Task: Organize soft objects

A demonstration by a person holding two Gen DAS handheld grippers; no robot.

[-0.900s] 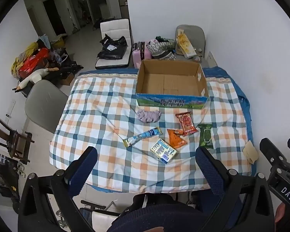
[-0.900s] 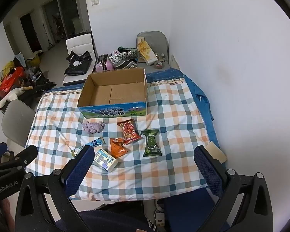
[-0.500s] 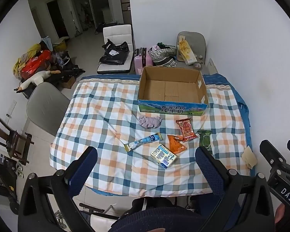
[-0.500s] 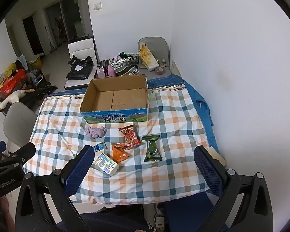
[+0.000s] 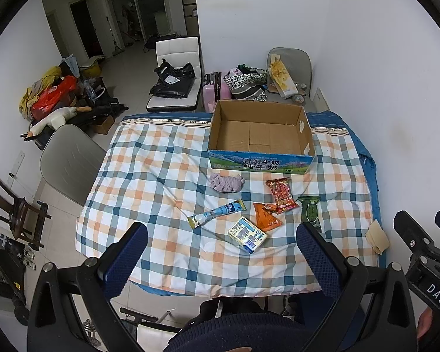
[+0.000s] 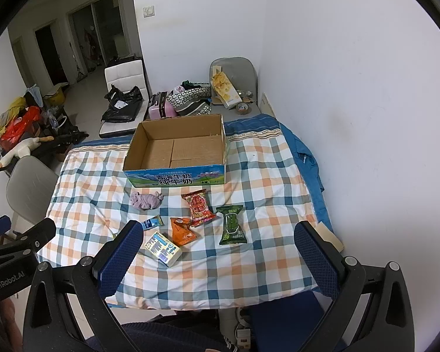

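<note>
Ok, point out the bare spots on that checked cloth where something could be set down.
The left half of the checked cloth is bare, bordered by the cardboard box and purple cloth. The near edge below the white carton is free. It is crowded around the red packet, orange packet and green packet.

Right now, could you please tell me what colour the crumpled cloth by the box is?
Pale lilac crumpled cloth; right wrist view shows it best.
</note>
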